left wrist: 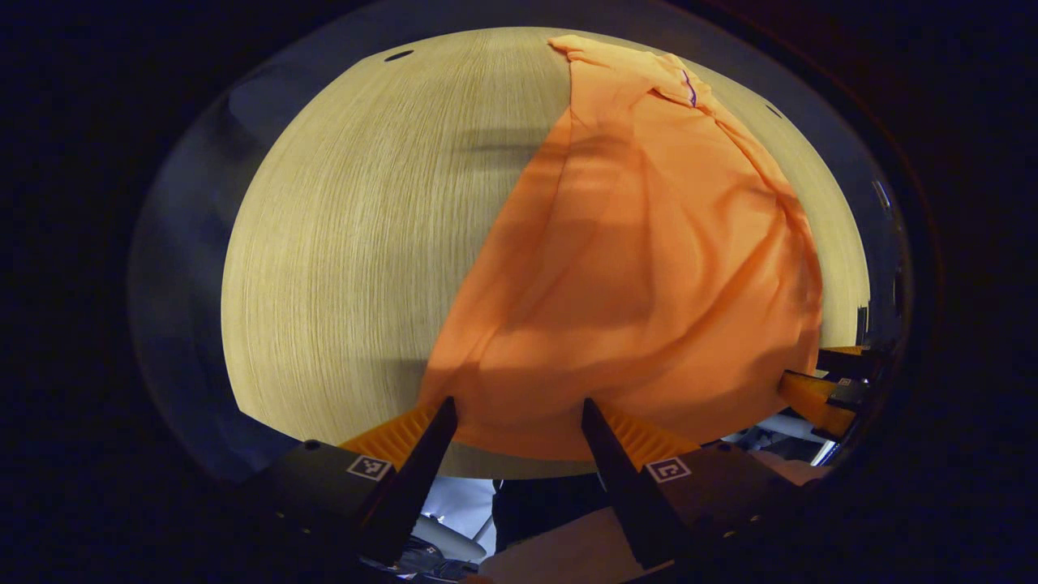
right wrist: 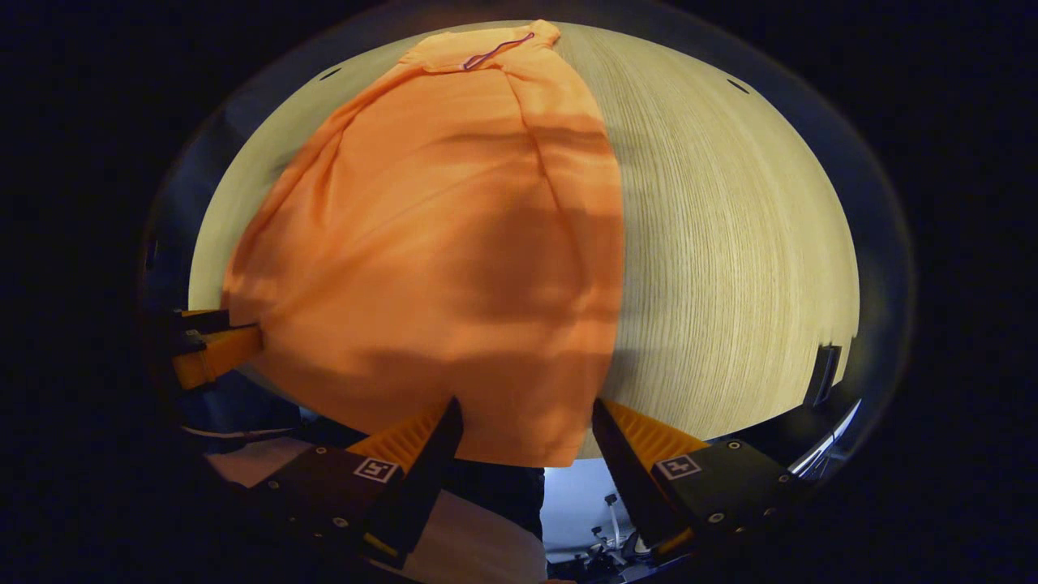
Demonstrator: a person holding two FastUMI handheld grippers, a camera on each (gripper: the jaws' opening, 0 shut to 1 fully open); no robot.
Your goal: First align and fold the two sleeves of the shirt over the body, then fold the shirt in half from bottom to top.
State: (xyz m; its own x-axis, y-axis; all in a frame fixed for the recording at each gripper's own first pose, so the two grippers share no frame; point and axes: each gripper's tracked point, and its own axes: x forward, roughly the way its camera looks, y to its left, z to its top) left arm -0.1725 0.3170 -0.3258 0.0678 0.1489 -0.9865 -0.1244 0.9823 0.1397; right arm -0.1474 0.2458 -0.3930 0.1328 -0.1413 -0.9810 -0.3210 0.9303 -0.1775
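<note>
Left gripper view puts my left hand-held gripper (left wrist: 519, 410) at the near edge of the tabletop (left wrist: 349, 243), its two fingers standing wide apart with the orange shirt (left wrist: 641, 268) hem lying between and just beyond them; I see no cloth pinched. I see the shirt stretched lengthwise away from me across the pale wood, hem nearest, collar (left wrist: 673, 81) at the far end, its sides already folded in so the body reads as a long narrow strip with soft wrinkles. At the right rim of this view I catch the other hand-held gripper beside the shirt's far corner of the hem.

Right gripper view shows my right hand-held gripper (right wrist: 527, 410) likewise spread, fingers either side of the hem's corner, cloth draping slightly over the tabletop edge between them. The left hand-held gripper sits at the left rim, at the hem's opposite side. I see no containers on the tabletop.
</note>
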